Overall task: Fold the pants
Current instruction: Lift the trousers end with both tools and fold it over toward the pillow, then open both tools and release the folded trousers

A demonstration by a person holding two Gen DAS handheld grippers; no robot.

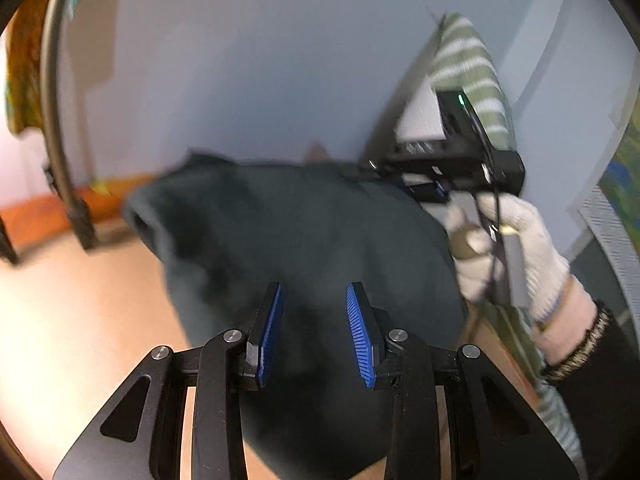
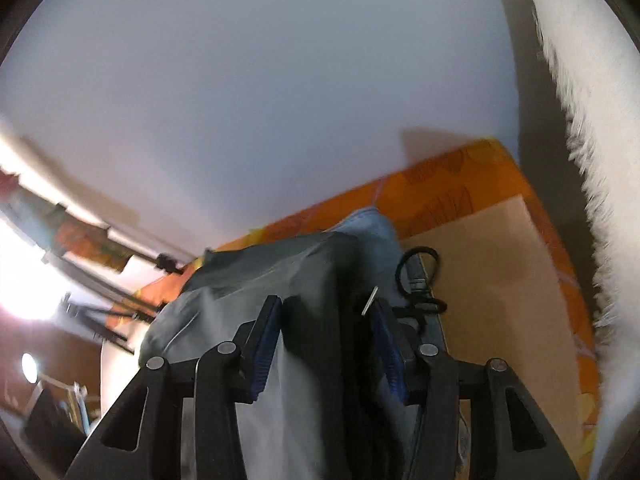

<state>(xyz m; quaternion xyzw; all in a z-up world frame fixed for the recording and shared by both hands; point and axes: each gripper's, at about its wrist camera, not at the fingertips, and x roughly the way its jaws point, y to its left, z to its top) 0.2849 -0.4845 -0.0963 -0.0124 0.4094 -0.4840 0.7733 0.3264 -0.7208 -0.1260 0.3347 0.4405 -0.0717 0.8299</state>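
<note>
Left wrist view: the left gripper (image 1: 314, 330) points down at the dark pants (image 1: 304, 240), which lie bunched on a tan desk (image 1: 80, 320). Its blue pads (image 1: 360, 336) stand apart with a clear gap, and the dark cloth shows beyond them rather than pinched, so this gripper is released. The picture is blurred. To the right, a person's gloved hand (image 1: 516, 248) holds the right gripper (image 1: 432, 192), whose black body and cable reach over the far edge of the pants; its tips are hidden against the cloth. Behind it leans a green-and-white striped cloth (image 1: 472, 76). A pale blue wall (image 1: 260, 60) fills the background, with an orange band (image 1: 48, 212) along its base at the left and a dark stand leg (image 1: 60, 120) crossing it.

Right wrist view: the right gripper (image 2: 326, 342) has a fold of the pants (image 2: 312, 320) running up between its blue pads (image 2: 266, 344). The cloth fills the gap and drapes over both sides, so this gripper looks clenched on the pants. Past it lie blue jeans (image 2: 372, 228) on an orange patterned bed (image 2: 460, 172), beside a tan board (image 2: 500, 280). A black cable (image 2: 416, 268) loops just right of the gripper. A white fluffy cloth (image 2: 592, 120) hangs along the right edge.
</note>
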